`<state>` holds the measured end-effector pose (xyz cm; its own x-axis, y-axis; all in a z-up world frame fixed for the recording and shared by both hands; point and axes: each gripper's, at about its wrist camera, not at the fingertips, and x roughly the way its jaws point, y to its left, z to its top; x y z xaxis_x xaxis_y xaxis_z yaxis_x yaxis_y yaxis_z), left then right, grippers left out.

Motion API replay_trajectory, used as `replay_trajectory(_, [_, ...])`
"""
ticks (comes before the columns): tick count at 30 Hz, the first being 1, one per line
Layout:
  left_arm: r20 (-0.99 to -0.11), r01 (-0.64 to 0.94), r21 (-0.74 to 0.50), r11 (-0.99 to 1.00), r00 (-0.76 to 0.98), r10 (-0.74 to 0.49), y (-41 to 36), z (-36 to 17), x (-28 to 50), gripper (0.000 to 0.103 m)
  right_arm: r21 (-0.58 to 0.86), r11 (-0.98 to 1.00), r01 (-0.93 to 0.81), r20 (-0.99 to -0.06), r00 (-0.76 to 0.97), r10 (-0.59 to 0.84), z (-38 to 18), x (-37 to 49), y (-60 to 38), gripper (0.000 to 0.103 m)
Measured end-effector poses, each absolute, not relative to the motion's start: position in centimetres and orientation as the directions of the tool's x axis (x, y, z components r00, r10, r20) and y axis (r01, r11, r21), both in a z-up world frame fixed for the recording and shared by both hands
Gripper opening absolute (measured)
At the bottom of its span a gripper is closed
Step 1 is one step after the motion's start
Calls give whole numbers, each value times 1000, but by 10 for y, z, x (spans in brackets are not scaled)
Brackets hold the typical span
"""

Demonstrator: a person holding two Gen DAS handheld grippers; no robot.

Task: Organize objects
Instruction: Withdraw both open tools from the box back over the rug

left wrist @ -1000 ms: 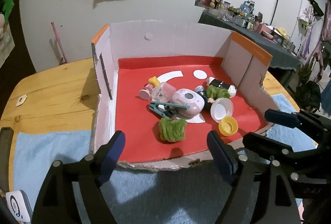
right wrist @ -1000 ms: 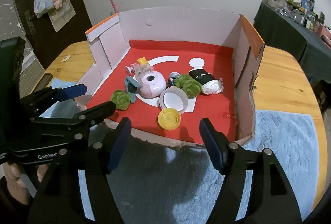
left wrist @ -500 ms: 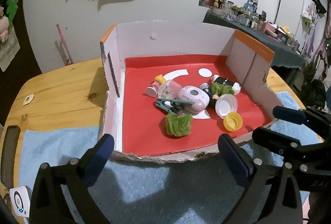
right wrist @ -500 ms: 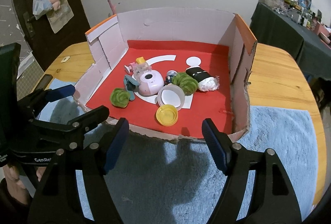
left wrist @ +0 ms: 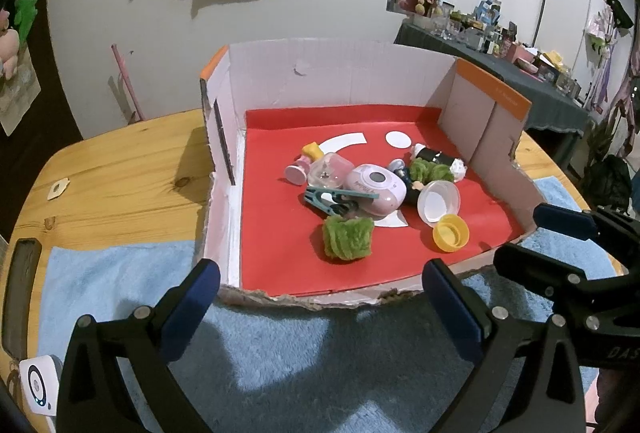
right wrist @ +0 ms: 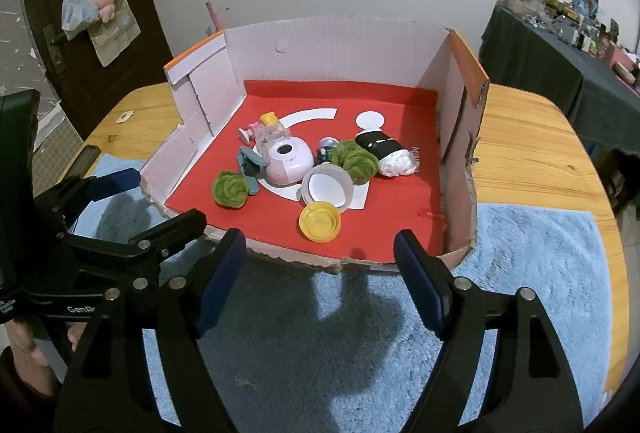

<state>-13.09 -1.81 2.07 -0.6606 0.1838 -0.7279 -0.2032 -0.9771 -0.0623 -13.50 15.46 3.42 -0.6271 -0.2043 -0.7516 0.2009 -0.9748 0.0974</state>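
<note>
- On the wooden bench (left wrist: 120,169), a blue fleece mat (right wrist: 532,273) covers the near part; the cardboard tray (left wrist: 340,81), red-lined and with its front wall cut low, sits partly on the mat.
- Left claw (left wrist: 316,297): hovers over the mat just short of the tray's front edge, jaws spread wide, nothing between them.
- Right claw (right wrist: 320,273): same position on the right side, jaws opening, nothing between them. Both claws appear side by side in each wrist view.
- Tray contents, clustered mid-floor: pink toy camera (left wrist: 376,189) at centre; black-and-white roll (right wrist: 386,151) behind right; 2 green fuzzy balls, 1 (left wrist: 347,239) at front left, 1 (right wrist: 356,161) touching the roll.
- White round lid (right wrist: 327,189) leans on the camera; yellow cap (right wrist: 320,221) lies just in front of it, nearest the tray's front edge.
- Teal clip (left wrist: 336,197) rests against the camera's left side; clear pink-capped bottle (left wrist: 320,169) behind it.
</note>
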Motion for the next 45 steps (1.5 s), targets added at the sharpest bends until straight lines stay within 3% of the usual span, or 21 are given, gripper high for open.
replay_trajectory(8, [-715, -176, -13, -984, -687, 132, -16, 25, -127, 103, 98, -975, 199, -751, -628, -204, 35, -134, 155, 77])
replay_trajectory(19, [-706, -185, -136, -973, -671, 226, -28, 26, -125, 103, 104, -976, 193, -750, -629, -205, 35, -131, 157, 80])
replay_trajectory(45, [-707, -174, -81, -982, -685, 179, -24, 24, -117, 103, 100, -975, 197, -749, -631, -204, 33, -126, 155, 80])
